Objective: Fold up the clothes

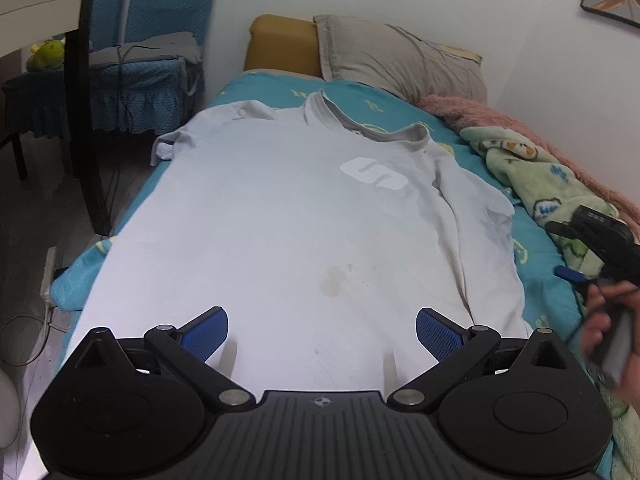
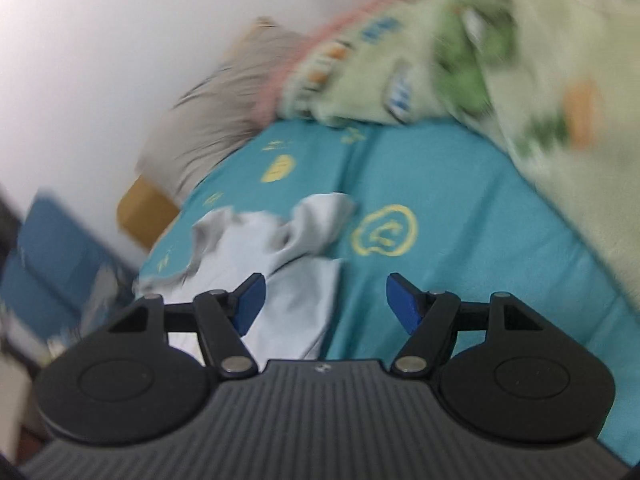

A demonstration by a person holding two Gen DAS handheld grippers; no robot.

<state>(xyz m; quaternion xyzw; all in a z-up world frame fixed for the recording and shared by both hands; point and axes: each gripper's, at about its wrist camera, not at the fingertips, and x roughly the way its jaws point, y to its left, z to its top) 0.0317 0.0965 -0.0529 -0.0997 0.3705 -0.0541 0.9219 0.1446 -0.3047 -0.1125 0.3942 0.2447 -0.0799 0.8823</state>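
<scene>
A pale grey T-shirt (image 1: 280, 216) with a white chest logo lies spread face up on the teal bed sheet (image 1: 536, 256), collar toward the pillow. Its right sleeve is folded inward over the body. My left gripper (image 1: 322, 334) hovers open above the shirt's lower hem, nothing between its blue pads. In the left wrist view, the right gripper (image 1: 592, 248) shows at the right edge, held by a hand beside the shirt. The right wrist view is blurred: my right gripper (image 2: 326, 300) is open over the sheet, with the shirt's sleeve (image 2: 280, 248) just left of centre.
A grey pillow (image 1: 396, 56) and mustard headboard (image 1: 280, 44) lie at the far end. A green patterned blanket (image 1: 536, 176) and a pink one are bunched along the bed's right side by the wall. A blue-covered chair (image 1: 136, 76) and dark post (image 1: 86, 120) stand left of the bed.
</scene>
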